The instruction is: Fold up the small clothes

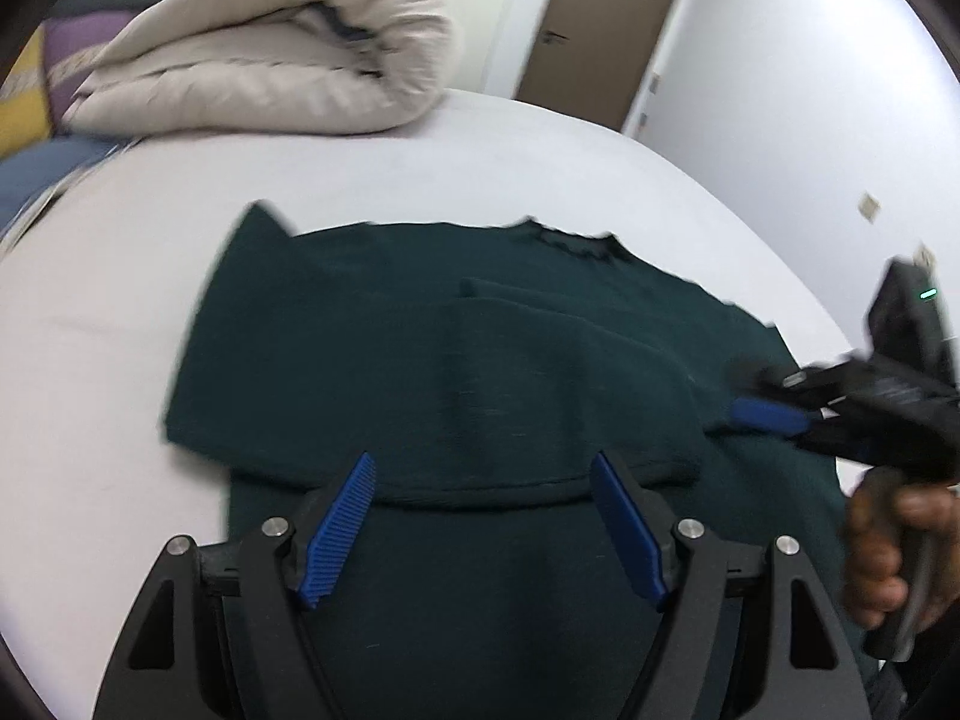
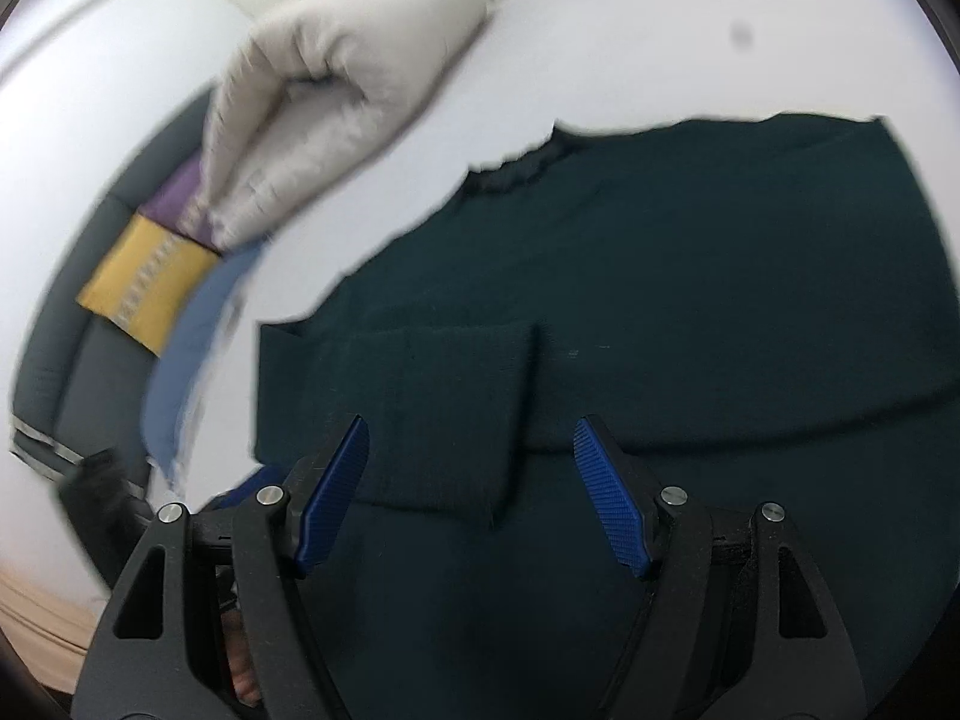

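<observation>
On the white bed (image 1: 150, 276) lies a dark green sweater (image 1: 420, 360), spread flat with its collar (image 1: 576, 243) at the far edge, which suits folding because the mattress gives a broad, even base. Both sleeves look already turned in across the body: one sleeve (image 2: 432, 414) lies over the chest with its cuff end toward the hem, so the garment appears partly folded into a narrower shape. The left gripper (image 1: 483, 531) hovers just above the near part of the sweater with its blue pads (image 1: 342, 528) spread wide and nothing between them, probably placed there to take the hem or a side edge next. The right gripper (image 2: 471, 495) is likewise spread apart and empty, poised over the folded sleeve; seen from the left wrist view it reaches in from the sweater's right side, held by a bare hand (image 1: 888, 552), and a small green light glows on its body. A rolled beige duvet (image 1: 270, 42) sits at the far end of the bed, well apart from the work, likely pushed aside to leave room. Beyond it are yellow and purple cushions (image 2: 144, 282) and a blue cloth (image 2: 198, 348). A brown door (image 1: 594, 30) stands behind. No brand, label or writing can be read anywhere; motion blur softens fine detail.
</observation>
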A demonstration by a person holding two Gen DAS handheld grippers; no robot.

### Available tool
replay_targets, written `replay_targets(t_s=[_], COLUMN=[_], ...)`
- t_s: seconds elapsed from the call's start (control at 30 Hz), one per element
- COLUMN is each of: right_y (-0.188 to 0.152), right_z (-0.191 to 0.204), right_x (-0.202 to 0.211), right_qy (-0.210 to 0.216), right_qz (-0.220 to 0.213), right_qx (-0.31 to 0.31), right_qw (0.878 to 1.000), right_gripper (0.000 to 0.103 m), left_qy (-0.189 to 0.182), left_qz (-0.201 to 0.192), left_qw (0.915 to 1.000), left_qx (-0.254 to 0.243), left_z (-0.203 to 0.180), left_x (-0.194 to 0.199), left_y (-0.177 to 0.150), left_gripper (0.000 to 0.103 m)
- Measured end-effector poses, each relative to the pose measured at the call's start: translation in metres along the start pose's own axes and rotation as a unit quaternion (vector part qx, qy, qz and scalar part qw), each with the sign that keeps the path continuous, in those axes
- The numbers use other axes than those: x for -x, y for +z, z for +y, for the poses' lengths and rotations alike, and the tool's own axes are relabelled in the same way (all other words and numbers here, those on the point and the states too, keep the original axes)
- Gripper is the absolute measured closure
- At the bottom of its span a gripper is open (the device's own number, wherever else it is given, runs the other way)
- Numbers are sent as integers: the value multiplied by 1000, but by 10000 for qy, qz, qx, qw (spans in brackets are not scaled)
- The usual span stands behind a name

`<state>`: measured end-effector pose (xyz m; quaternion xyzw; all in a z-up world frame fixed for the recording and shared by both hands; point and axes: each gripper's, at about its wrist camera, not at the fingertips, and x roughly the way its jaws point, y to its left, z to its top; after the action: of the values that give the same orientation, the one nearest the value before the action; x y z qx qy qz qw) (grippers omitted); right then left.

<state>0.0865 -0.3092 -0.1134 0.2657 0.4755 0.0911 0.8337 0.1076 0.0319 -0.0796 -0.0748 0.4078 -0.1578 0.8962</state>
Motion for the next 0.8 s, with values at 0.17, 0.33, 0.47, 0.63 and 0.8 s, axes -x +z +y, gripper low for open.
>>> replay_targets(t_s=[0.17, 0.33, 0.47, 0.63, 0.8], right_y=[9, 8, 7, 23, 42], right_z=[0, 11, 30, 39, 17], right_x=[-27, -38, -34, -5, 18], right_qy=[-586, -610, -727, -757, -931], right_qz=[93, 229, 209, -91, -182], right_qx=[-178, 102, 642, 966, 953], right_qw=[9981, 9978, 9951, 9924, 9909], right_gripper=[47, 76, 96, 96, 96], left_qy=[15, 7, -46, 39, 210], left_qz=[-241, -346, -432, -529, -589], left_qw=[9990, 9966, 9937, 9921, 9908], left_qx=[389, 749, 1034, 1140, 1200], left_z=[32, 57, 74, 89, 100], left_x=[20, 28, 34, 38, 34], left_y=[5, 7, 7, 17, 35], left_gripper=[26, 27, 27, 27, 27])
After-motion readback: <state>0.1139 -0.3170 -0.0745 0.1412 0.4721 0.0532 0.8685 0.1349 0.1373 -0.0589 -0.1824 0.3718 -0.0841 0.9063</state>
